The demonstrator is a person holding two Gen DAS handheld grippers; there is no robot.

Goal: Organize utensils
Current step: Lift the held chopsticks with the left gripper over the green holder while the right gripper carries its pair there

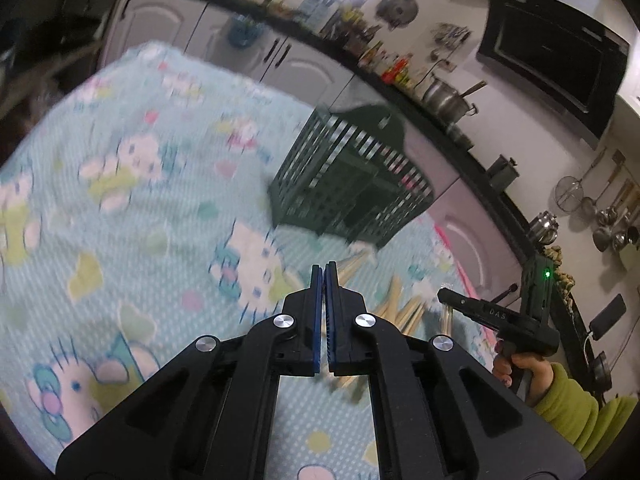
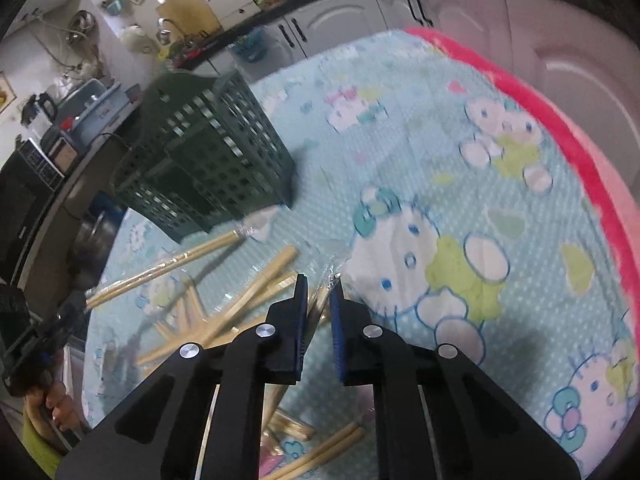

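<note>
**Tongs above the scattered chopsticks**

The left tongs (image 1: pixel 324 270) are pressed together with nothing between them. The right tongs (image 2: pixel 319 286) stand narrowly apart over wrapped chopsticks (image 2: pixel 224 304); whether they grip one, I cannot tell. The chopsticks lie scattered on the cartoon-print desk (image 2: pixel 520 208), near the green basket (image 2: pixel 208 164) standing farther away.

Basket (image 2: pixel 208 160) on cloth (image 2: pixel 480 200), chopsticks (image 2: pixel 256 292) scattered just before it

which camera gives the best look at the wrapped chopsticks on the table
The right wrist view: the wrapped chopsticks lie scattered in the open before the right hand-held gripper. In the left wrist view only a few show, blurred and partly hidden behind the left hand-held gripper.
</note>
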